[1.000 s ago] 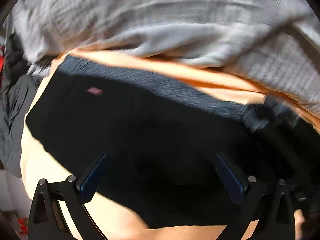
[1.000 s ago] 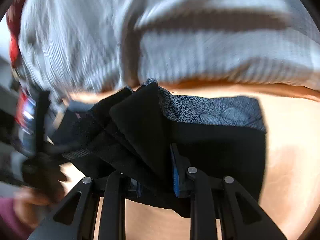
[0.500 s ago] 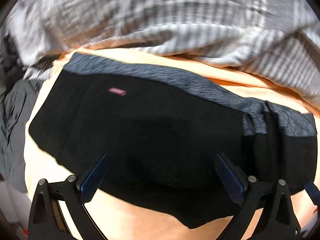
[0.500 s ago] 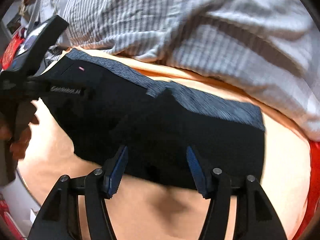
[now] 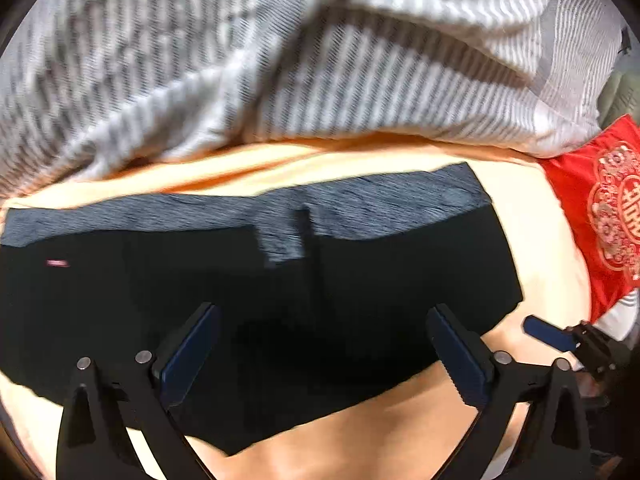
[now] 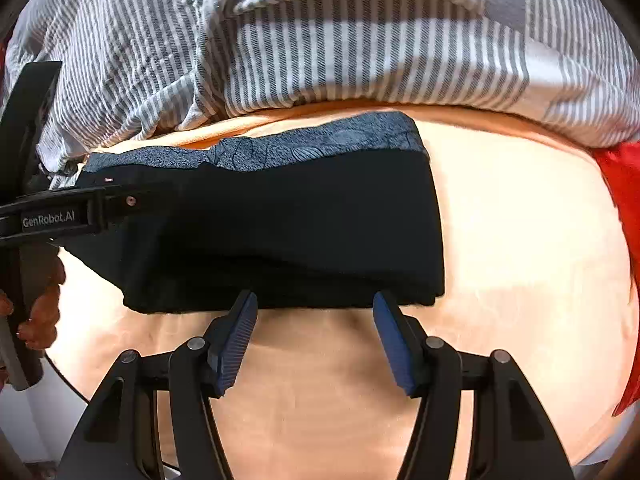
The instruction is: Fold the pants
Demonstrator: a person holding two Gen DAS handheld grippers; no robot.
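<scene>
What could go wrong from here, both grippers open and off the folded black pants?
1. Both grippers, left and right, are open, so nothing pins the folded pants; the stacked layers at the near edge may spring apart.
2. The striped duvet lies close behind the grey waistband; a next fold away could snag it.

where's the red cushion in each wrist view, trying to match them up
Left wrist: the red cushion sits at the right edge, its pale round pattern showing, just right of the black pants.
Right wrist: only a red sliver at the far right edge.
Shared landmark: the striped grey-and-white bedding across the top of both.
</scene>
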